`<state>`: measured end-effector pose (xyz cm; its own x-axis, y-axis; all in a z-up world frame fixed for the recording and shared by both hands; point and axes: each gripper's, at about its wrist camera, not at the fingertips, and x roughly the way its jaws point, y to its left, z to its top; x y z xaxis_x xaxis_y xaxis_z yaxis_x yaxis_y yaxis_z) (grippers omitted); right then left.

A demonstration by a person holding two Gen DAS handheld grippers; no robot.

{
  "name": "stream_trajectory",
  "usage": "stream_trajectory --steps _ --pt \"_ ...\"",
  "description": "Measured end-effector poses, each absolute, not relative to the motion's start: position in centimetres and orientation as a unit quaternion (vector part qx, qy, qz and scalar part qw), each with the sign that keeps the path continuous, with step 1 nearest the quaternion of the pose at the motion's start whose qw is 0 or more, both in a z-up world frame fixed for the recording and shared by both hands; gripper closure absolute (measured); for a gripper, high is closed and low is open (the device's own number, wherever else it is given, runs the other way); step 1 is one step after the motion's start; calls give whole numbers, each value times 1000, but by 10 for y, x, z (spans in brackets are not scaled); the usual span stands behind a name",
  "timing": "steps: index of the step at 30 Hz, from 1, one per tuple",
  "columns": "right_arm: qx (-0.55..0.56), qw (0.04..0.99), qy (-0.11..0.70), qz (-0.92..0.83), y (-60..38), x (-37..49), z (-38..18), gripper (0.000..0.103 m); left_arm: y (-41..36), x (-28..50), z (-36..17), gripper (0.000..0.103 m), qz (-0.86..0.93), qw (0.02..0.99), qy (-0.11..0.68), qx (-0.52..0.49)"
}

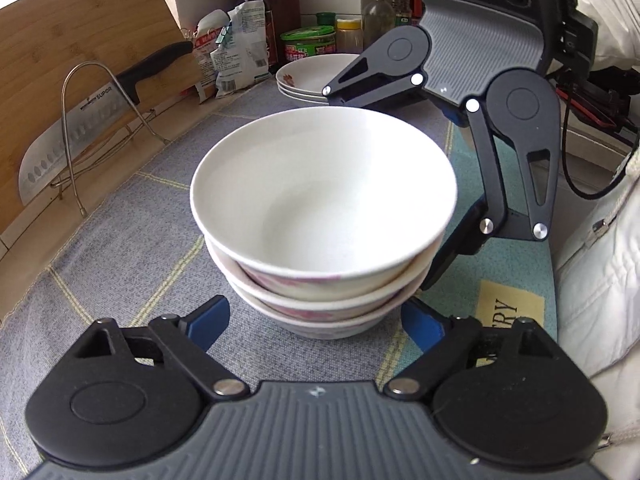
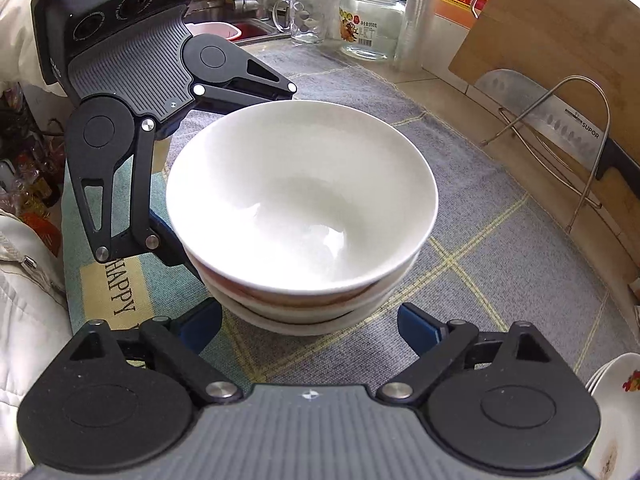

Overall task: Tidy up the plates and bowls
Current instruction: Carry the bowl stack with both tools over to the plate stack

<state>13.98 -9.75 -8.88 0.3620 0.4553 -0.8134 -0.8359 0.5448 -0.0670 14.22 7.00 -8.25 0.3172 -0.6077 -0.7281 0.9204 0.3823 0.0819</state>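
Observation:
A stack of three white bowls (image 1: 320,208) stands on the grey checked cloth; it also shows in the right wrist view (image 2: 300,200). My left gripper (image 1: 316,322) is open, its blue pads to either side of the stack's base, apart from it. My right gripper (image 2: 310,326) is open the same way on the opposite side. Each gripper shows across the stack in the other view: the right one (image 1: 460,128) and the left one (image 2: 160,152). A stack of white plates (image 1: 312,76) with a flower print lies behind the bowls, and at the lower right edge in the right wrist view (image 2: 616,400).
A wooden cutting board (image 1: 80,52) and a cleaver (image 1: 80,136) lean in a wire rack (image 2: 560,128) along the cloth's edge. Bottles, jars and packets (image 1: 288,32) stand at the back. A glass mug (image 2: 306,16) and a jar (image 2: 372,20) stand near the sink.

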Motion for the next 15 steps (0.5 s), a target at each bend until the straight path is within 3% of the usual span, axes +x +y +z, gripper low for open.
stream_trajectory --steps 5,15 --pt "-239 778 390 431 -96 145 -86 13 72 149 -83 18 -510 759 324 241" --pt "-247 765 404 437 -89 152 -87 14 69 157 -83 18 -537 739 324 246"
